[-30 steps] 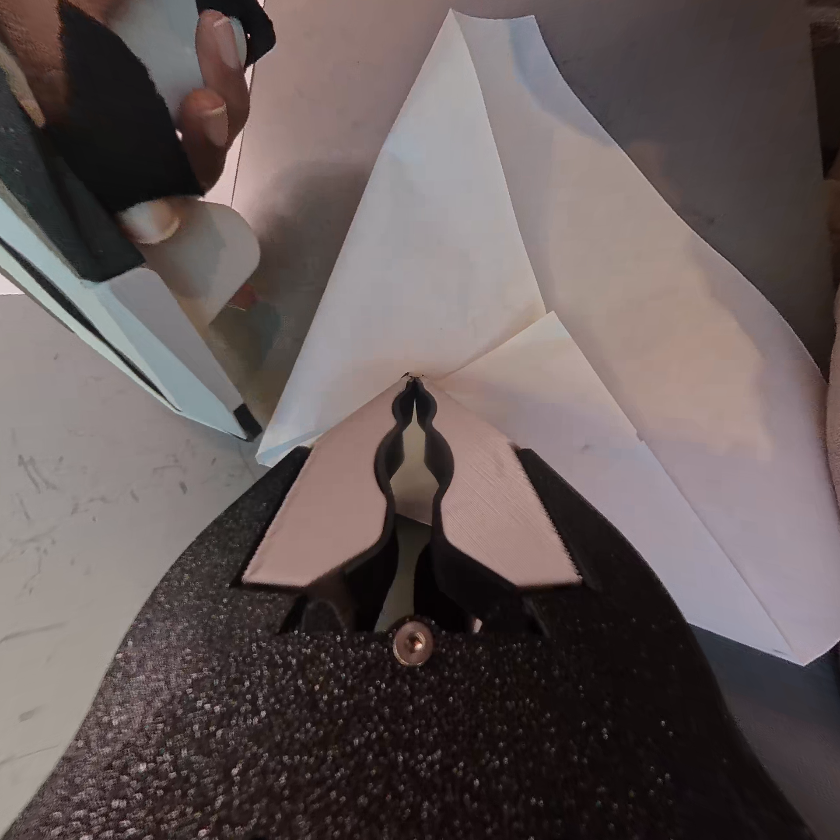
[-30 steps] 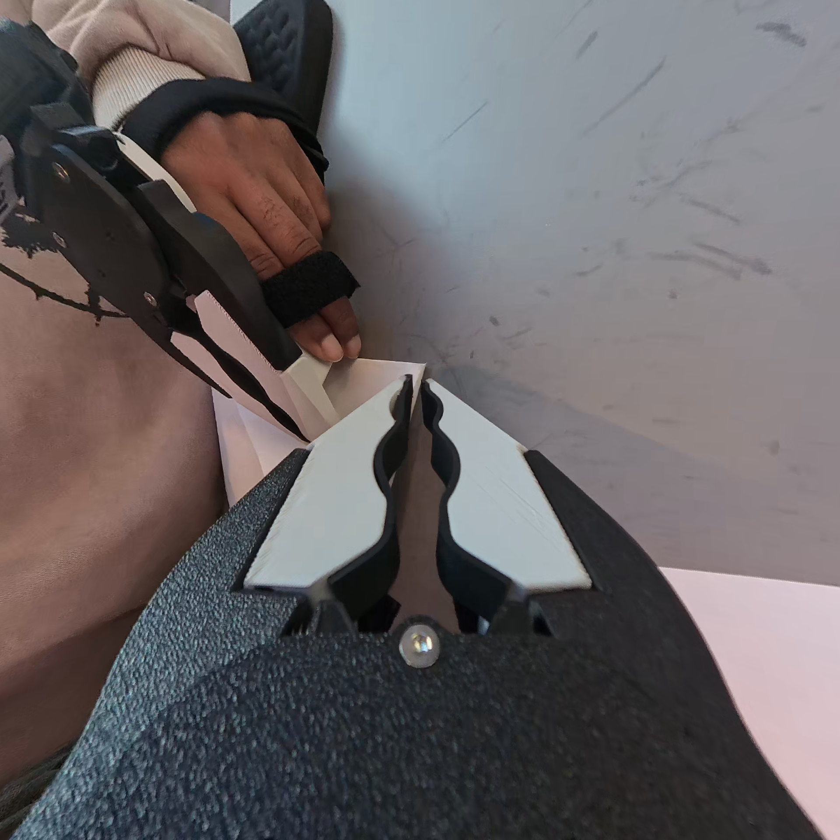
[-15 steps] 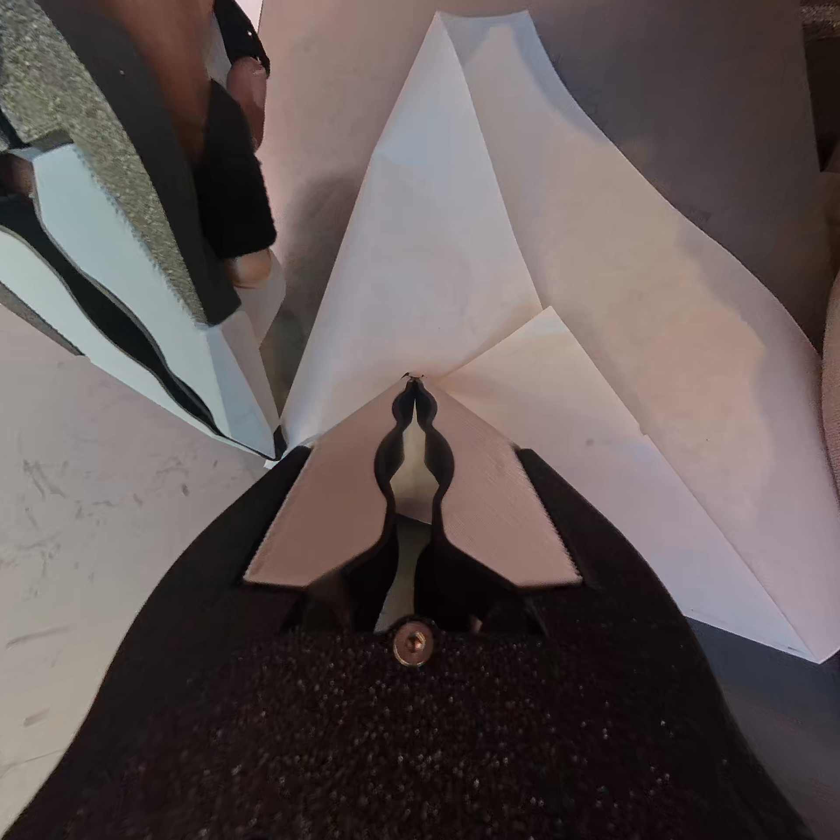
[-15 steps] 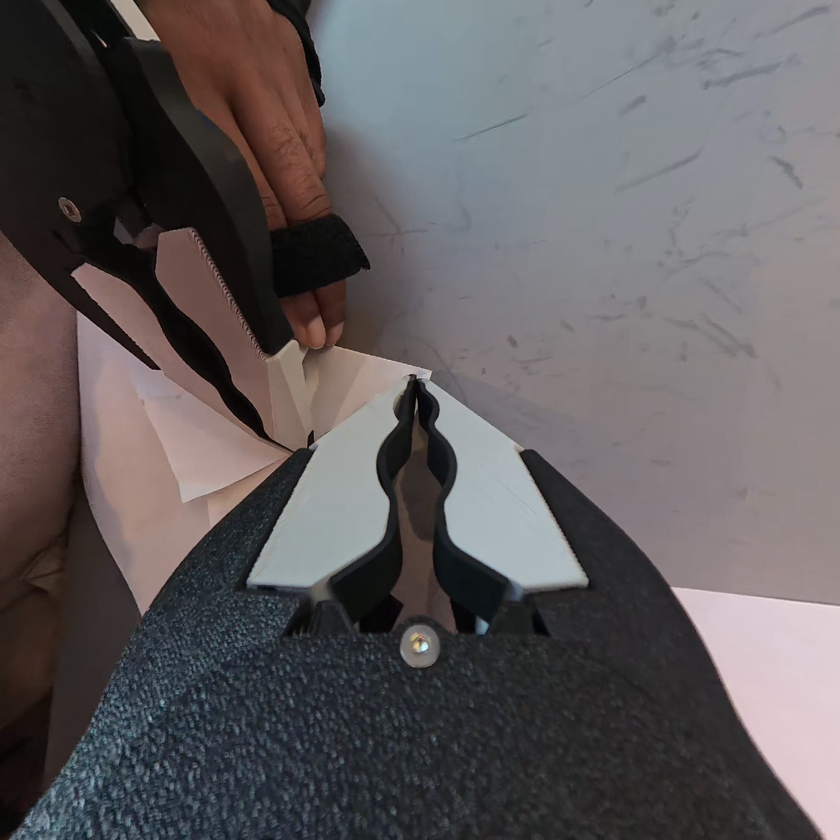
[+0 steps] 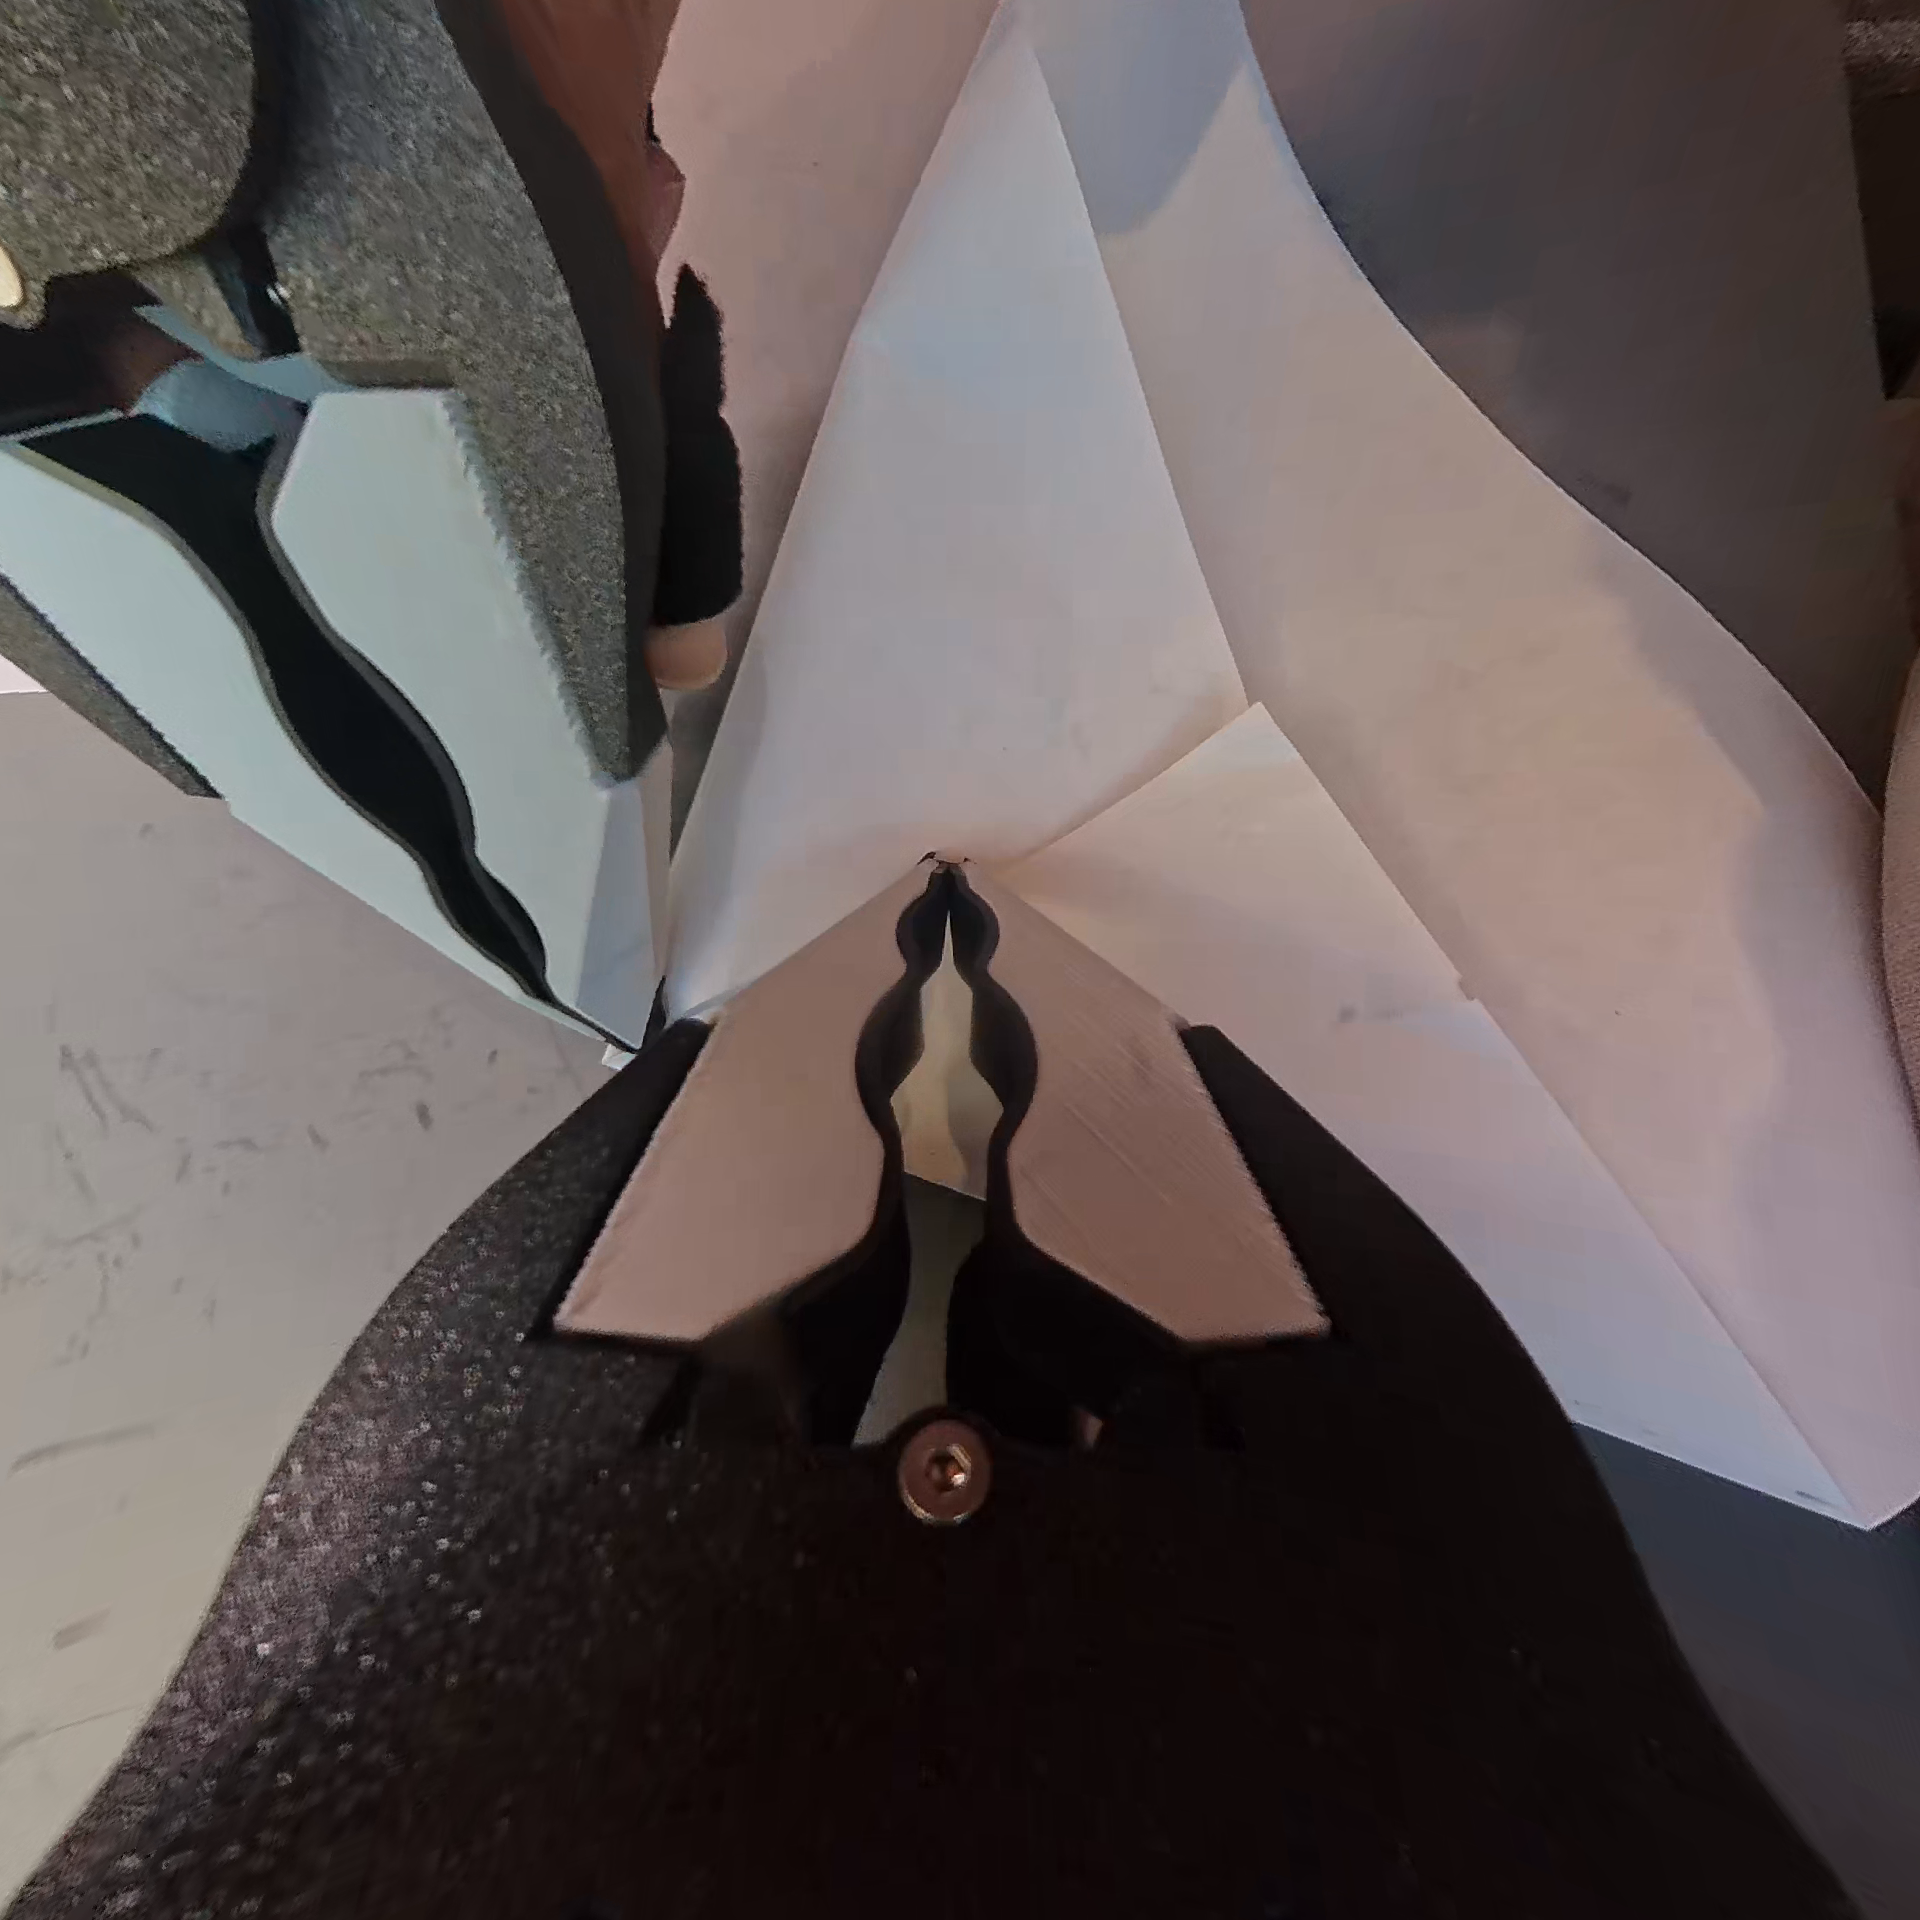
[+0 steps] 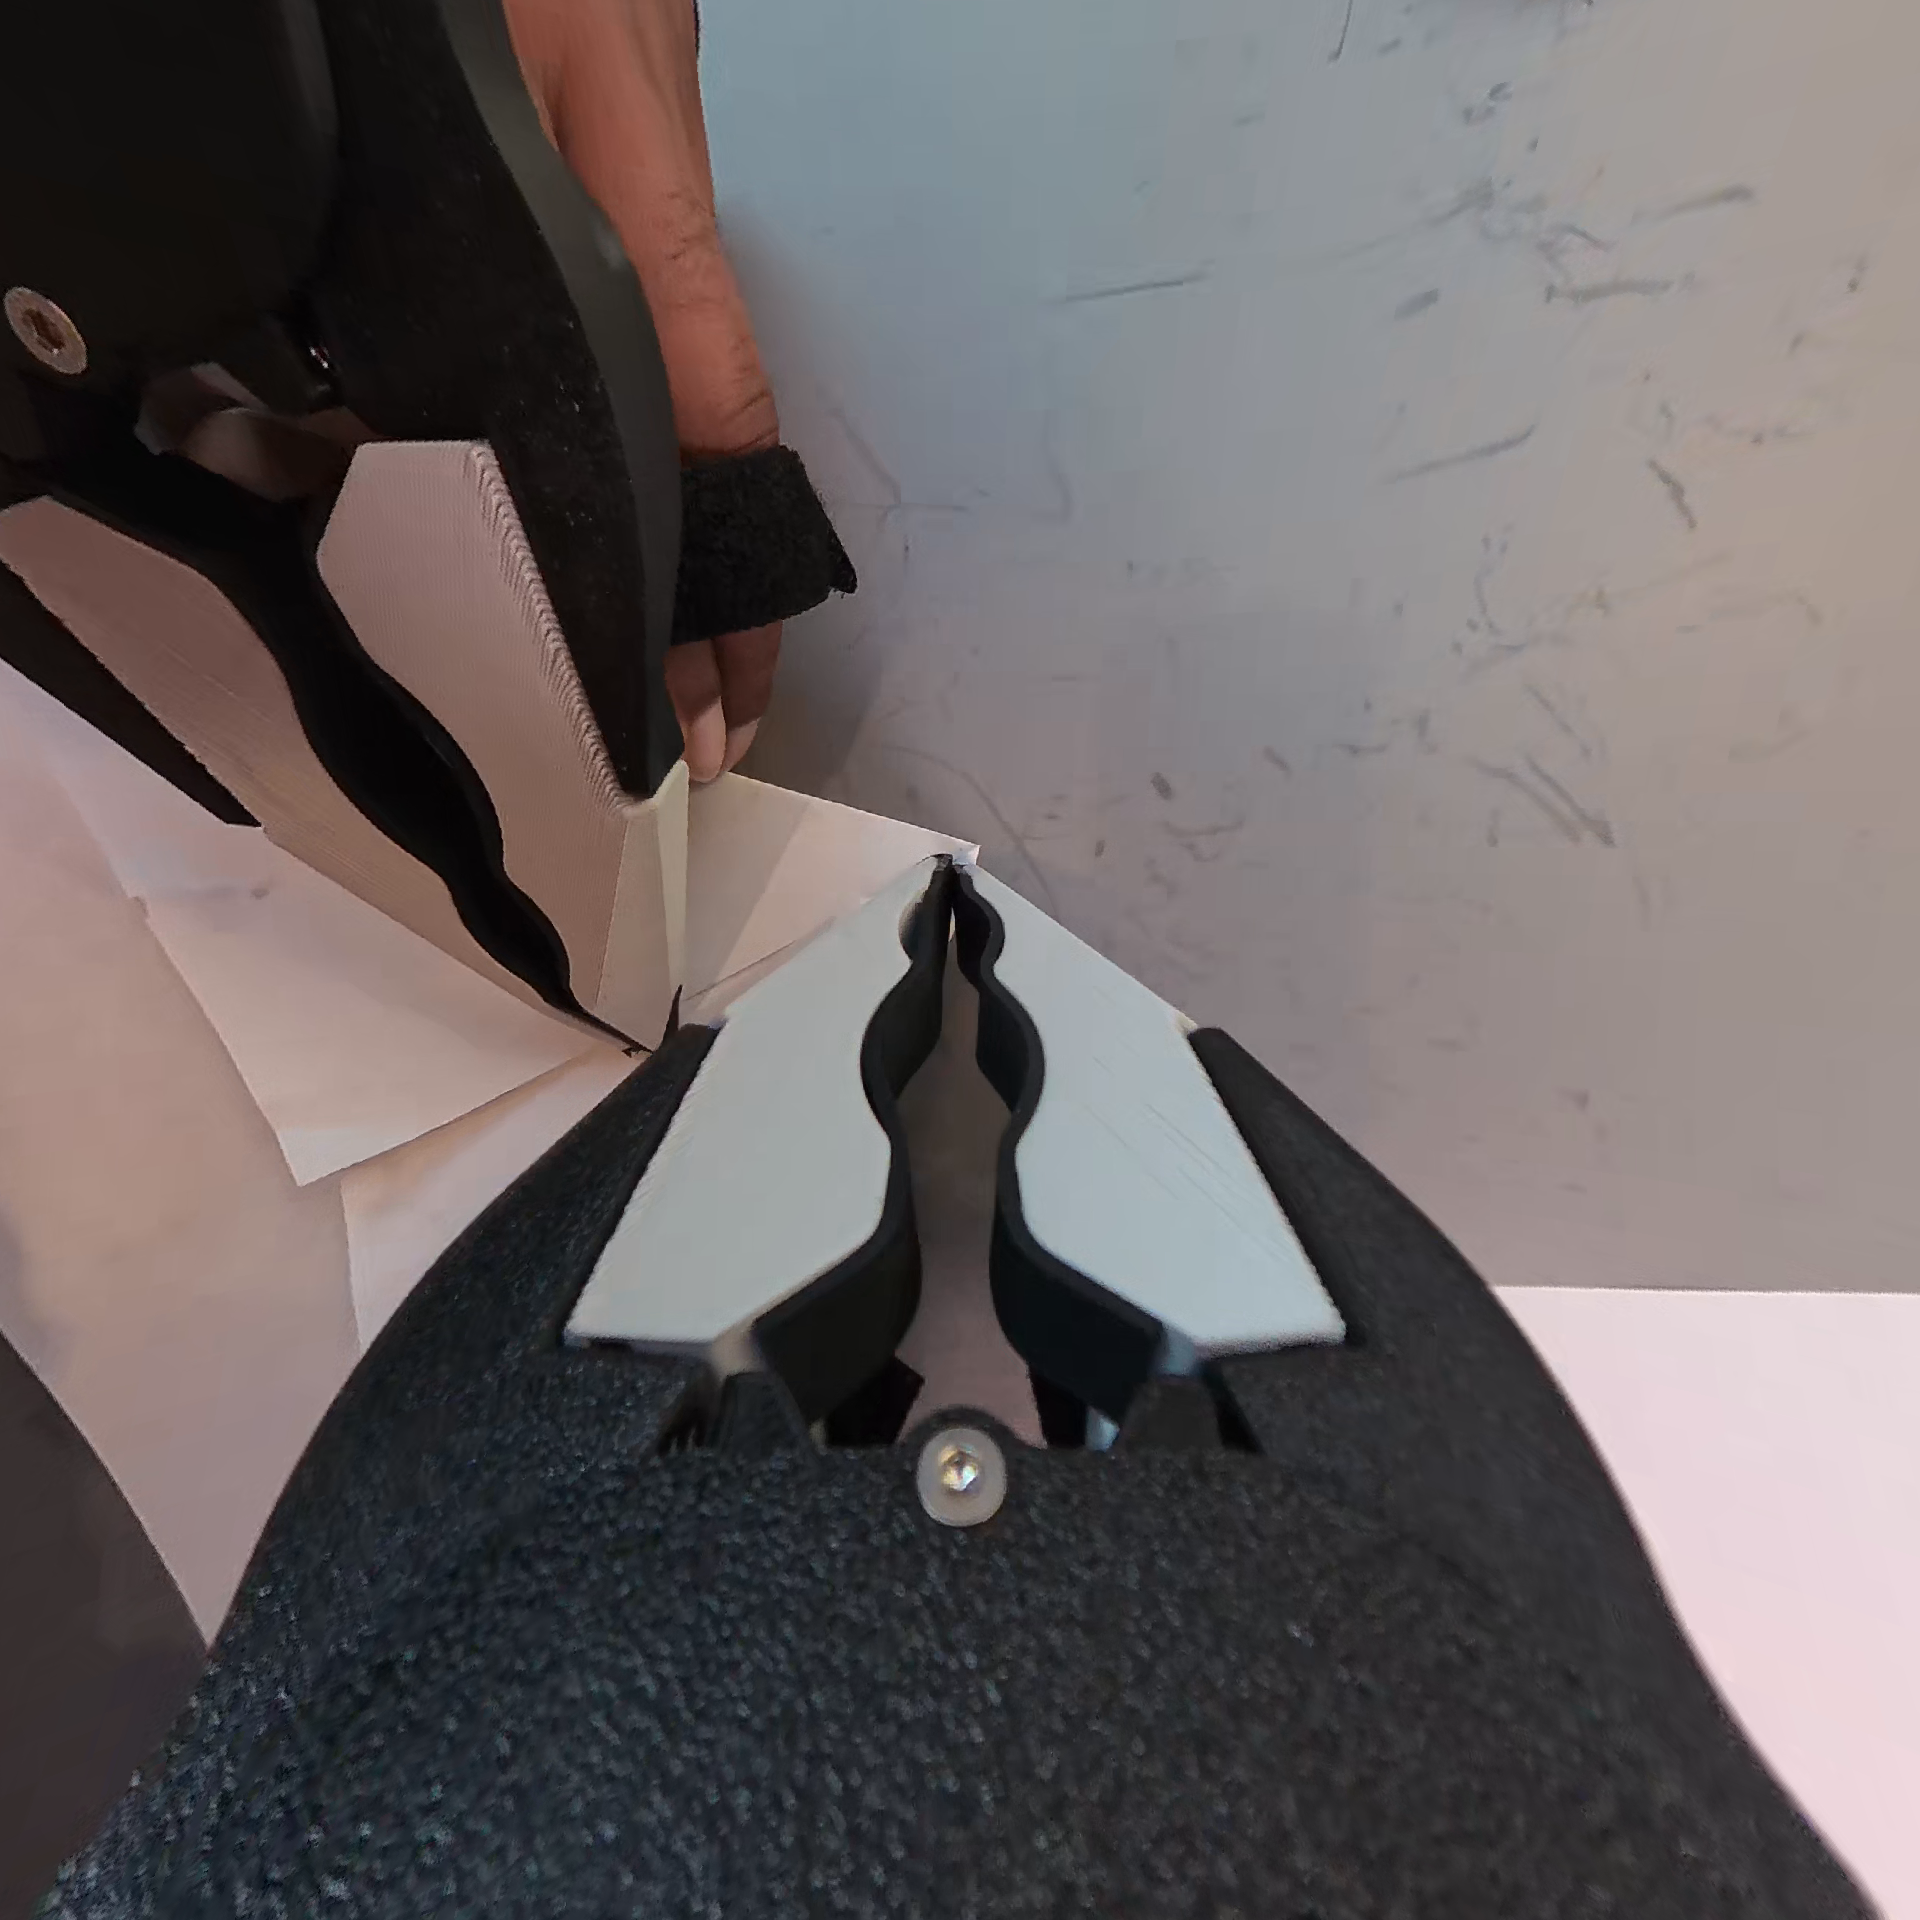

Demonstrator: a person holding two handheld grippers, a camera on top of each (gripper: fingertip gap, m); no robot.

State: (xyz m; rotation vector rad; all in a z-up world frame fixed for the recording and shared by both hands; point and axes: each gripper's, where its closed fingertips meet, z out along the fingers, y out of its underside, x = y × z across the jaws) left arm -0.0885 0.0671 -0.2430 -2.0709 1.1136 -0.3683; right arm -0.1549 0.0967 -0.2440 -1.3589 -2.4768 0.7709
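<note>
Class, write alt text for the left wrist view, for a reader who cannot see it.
The left gripper, jaws shut, pinches a folded white paper sheet at a crease point above a scuffed grey table. At upper left, the right gripper, jaws also shut, meets the sheet's left corner, with a person's strapped finger behind it.

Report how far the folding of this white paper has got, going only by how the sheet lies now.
Done: the white paper already carries diagonal folds, with flaps meeting in a point.
In hand: the left gripper is shut on the paper where the flaps meet; the right gripper is shut on its near corner, over the grey table.
Left: the paper's far side still curves up unflattened. Further folds cannot be told.
</note>
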